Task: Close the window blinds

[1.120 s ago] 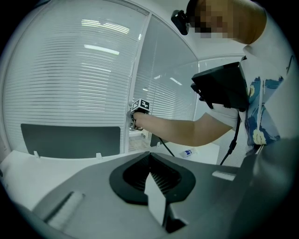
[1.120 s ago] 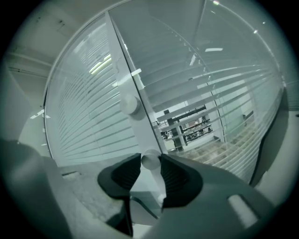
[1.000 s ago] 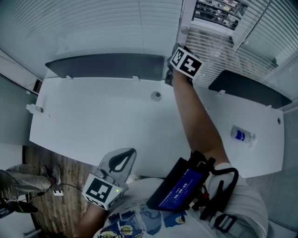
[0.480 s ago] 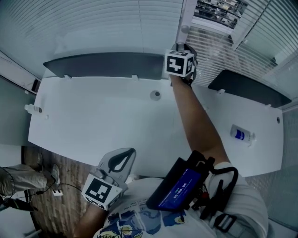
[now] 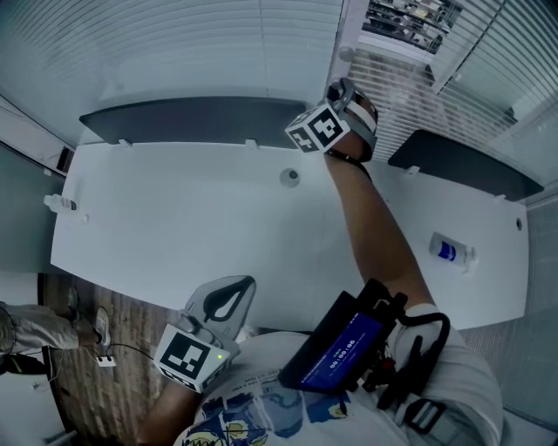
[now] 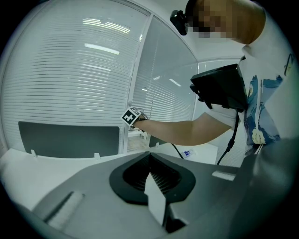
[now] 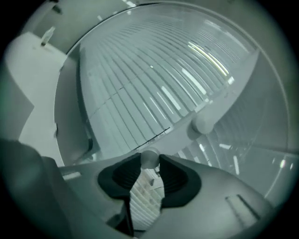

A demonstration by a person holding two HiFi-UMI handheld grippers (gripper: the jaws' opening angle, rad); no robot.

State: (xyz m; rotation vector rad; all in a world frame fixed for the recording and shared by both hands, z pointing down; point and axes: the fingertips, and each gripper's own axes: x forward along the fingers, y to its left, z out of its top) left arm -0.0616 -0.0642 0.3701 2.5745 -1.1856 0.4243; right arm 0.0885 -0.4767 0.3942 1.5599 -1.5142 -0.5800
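We clamp the right gripper (image 5: 343, 91), jaws fairly wide, on a small round white knob (image 7: 149, 158) beside the white slatted window blinds (image 5: 218, 43) beyond the white desk (image 5: 174, 218), while our left gripper (image 5: 237, 289) hangs low, jaws together and empty.

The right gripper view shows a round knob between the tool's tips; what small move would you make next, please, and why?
I would probably roll the right tool to twist the knob it pinches: in the head view the slats to the frame's right stand open, showing shelves behind.
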